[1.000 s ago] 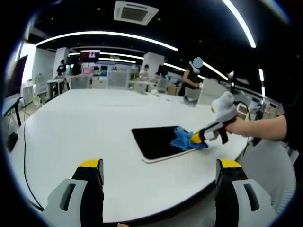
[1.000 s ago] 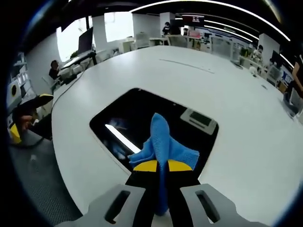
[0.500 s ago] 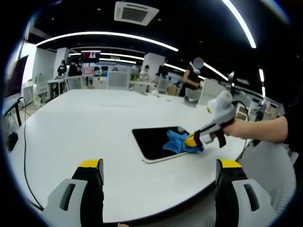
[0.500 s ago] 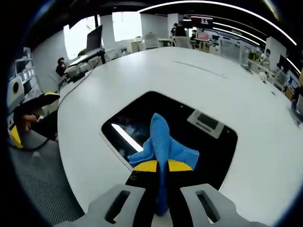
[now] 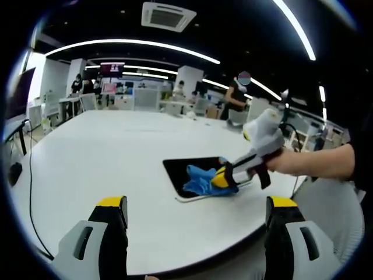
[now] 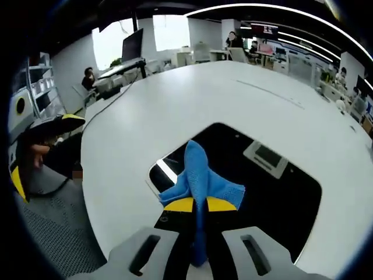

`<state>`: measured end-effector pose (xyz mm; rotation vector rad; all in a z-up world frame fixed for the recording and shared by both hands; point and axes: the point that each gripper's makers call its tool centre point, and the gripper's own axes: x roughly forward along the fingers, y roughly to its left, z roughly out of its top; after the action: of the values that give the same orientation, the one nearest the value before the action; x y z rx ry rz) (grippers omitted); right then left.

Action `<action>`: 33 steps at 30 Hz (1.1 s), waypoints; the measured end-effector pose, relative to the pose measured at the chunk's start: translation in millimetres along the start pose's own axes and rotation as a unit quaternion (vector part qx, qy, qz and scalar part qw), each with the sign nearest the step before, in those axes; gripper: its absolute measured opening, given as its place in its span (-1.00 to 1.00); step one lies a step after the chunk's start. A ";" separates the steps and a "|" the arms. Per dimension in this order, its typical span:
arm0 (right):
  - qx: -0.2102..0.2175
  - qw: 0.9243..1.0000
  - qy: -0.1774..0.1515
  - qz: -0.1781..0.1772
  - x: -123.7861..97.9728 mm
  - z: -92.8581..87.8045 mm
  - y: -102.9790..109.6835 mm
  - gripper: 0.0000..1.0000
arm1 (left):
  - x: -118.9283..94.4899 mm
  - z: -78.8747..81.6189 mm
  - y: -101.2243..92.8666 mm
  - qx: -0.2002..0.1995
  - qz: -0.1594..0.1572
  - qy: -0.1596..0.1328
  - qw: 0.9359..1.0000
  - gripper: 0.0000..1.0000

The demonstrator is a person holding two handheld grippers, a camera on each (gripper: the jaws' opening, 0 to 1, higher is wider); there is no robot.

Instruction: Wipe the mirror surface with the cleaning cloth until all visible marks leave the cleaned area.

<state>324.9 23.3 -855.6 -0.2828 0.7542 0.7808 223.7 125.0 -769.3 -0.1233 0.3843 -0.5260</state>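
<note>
Two fingers of the right gripper [image 6: 197, 205] pinch the soft, light blue cloth [image 6: 199, 175], its free fold ahead on the fragile mirror [image 6: 274, 192]; left gripper [image 5: 197, 210] fingers stand spread.

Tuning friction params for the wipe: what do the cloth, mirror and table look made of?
Cloth: soft blue fabric, probably microfibre; it folds and bunches. Mirror: glossy glass, reflecting ceiling lights. Table: smooth white top with a soft sheen, possibly laminate.
</note>
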 end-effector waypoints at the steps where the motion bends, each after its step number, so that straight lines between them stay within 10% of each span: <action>1: -0.001 1.000 -0.001 0.002 1.8 1.5 1.6 -0.99 | 0.1 -0.1 0.1 0.001 0.000 0.001 1.000 0.99; 33: -0.003 0.999 -0.012 0.044 20.9 21.7 31.0 -0.99 | -0.5 -1.0 -0.1 0.006 -0.001 0.005 1.000 0.98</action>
<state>323.3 66.4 -853.9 -0.2461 0.7461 0.8690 222.9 125.1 -770.1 -0.1086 0.3910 -0.5306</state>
